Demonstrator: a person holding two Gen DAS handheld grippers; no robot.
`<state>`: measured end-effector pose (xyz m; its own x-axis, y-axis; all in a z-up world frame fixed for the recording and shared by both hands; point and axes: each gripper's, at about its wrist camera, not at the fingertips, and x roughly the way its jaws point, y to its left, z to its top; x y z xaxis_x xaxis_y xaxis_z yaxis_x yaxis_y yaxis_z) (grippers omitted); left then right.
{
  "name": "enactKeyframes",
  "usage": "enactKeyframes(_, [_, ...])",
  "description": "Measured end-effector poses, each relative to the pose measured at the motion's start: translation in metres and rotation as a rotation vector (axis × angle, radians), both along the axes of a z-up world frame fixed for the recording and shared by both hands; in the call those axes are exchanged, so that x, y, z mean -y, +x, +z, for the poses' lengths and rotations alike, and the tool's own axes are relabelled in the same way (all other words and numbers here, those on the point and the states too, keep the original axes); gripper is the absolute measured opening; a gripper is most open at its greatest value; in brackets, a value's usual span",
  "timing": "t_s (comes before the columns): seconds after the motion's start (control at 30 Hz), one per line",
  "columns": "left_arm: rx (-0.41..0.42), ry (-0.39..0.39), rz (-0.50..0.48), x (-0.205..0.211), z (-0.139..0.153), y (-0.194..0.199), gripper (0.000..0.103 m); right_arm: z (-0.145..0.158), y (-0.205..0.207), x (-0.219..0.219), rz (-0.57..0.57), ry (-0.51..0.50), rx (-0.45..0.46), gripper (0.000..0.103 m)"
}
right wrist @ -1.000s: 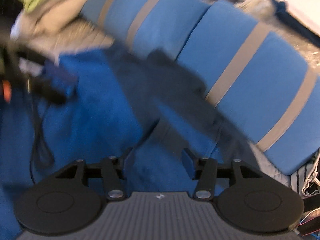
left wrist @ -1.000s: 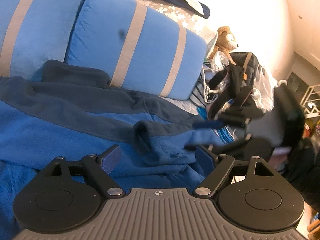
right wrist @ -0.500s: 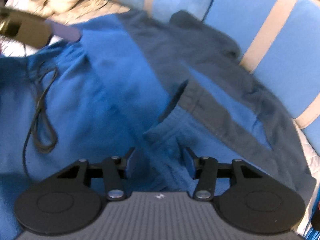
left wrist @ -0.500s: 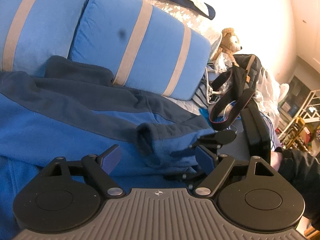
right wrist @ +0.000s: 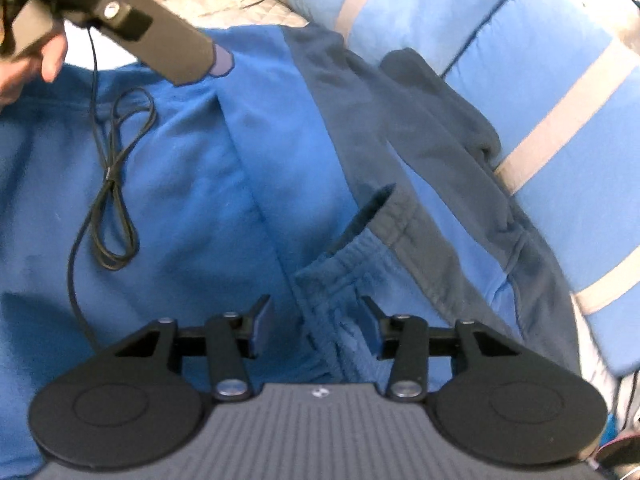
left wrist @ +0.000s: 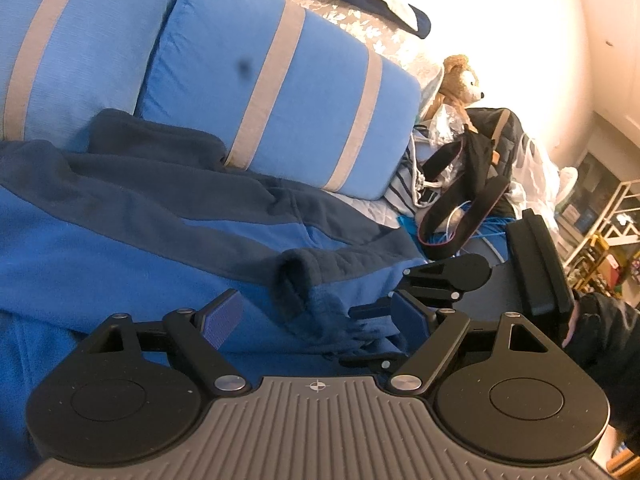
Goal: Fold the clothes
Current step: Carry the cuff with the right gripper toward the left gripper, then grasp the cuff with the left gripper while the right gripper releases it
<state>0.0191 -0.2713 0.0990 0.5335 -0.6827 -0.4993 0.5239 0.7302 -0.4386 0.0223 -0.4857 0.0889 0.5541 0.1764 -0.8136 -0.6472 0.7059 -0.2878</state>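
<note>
Right claw (right wrist: 316, 320) jaws apart and opening, straddling a bunched blue cuff (right wrist: 336, 280) of the fleece garment (right wrist: 192, 168), pads not pressing on it; cuff fabric sits between the fingers. Left claw (left wrist: 316, 314) jaws wide apart, nothing clamped, hovering low over the same garment with the dark-trimmed sleeve end (left wrist: 296, 280) just beyond its fingertips. In the left wrist view the right claw's black fingers (left wrist: 372, 312) reach in from the right at that sleeve end. Garment is blue with navy panels, spread across the sofa seat, far edge lying against two blue cushions with beige stripes (left wrist: 276, 92). Thin black cable (right wrist: 116, 200) looped on the garment, left of the right claw. Farther right on the sofa: black bag (left wrist: 476, 184), teddy bear (left wrist: 460, 84). Person's hand (right wrist: 36, 60) grips the left tool at far left in the right wrist view.
</note>
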Motion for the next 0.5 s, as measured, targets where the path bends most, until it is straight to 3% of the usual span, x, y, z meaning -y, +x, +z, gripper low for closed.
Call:
enactKeyframes(0.37, [-0.001, -0.002, 0.005, 0.001, 0.000, 0.000, 0.082, -0.007, 0.032, -0.003, 0.050, -0.054, -0.069, 0.048])
enactKeyframes(0.4, [-0.002, -0.002, 0.006, 0.001, 0.000, 0.000, 0.082, -0.008, 0.032, -0.004, 0.052, -0.058, -0.070, 0.045])
enactKeyframes(0.43, [-0.004, -0.002, 0.007, 0.000, -0.001, 0.000, 0.082, -0.009, 0.031, -0.005, 0.056, -0.065, -0.068, 0.029])
enactKeyframes(0.5, [-0.008, 0.000, 0.011, 0.000, -0.001, 0.001, 0.082, -0.013, 0.026, -0.009, 0.063, -0.089, -0.049, 0.023])
